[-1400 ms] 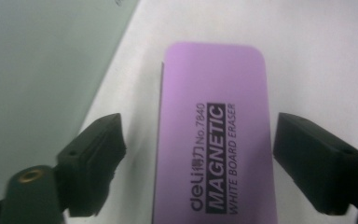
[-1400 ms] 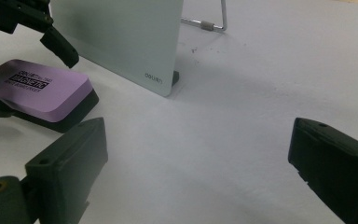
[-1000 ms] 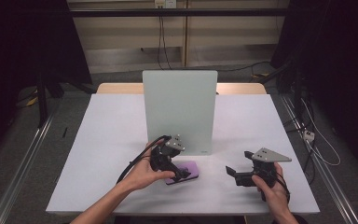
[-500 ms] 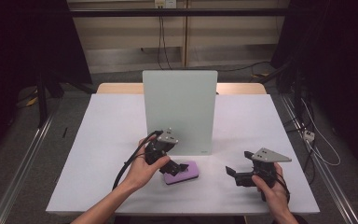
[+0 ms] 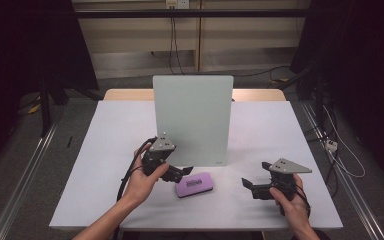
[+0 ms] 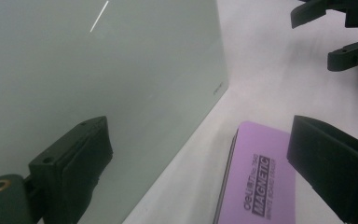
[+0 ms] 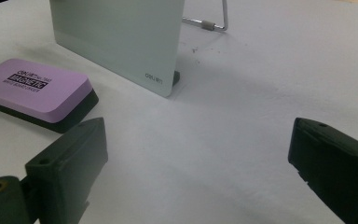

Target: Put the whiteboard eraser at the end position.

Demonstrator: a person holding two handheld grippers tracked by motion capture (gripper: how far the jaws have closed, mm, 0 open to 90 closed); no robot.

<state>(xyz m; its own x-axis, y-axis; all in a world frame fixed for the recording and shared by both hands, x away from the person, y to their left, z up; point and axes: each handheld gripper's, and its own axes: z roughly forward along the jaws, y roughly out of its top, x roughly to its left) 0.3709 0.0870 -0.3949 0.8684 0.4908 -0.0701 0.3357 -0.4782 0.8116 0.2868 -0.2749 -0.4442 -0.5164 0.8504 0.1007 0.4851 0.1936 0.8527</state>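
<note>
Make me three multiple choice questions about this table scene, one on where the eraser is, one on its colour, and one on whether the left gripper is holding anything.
1. Where does the eraser lie?
A. on the table in front of the board
B. behind the board
C. on the floor

2. What colour is the eraser's top?
A. green
B. purple
C. orange

3. What state is the left gripper in?
A. shut on the eraser
B. shut on the board
C. open, holding nothing

Answers:
1. A, the high view shows it flat on the table just ahead of the upright board.
2. B, its top is purple over a black base in the right gripper view.
3. C, the left gripper view shows its fingers spread apart with the eraser lying free below.
</note>
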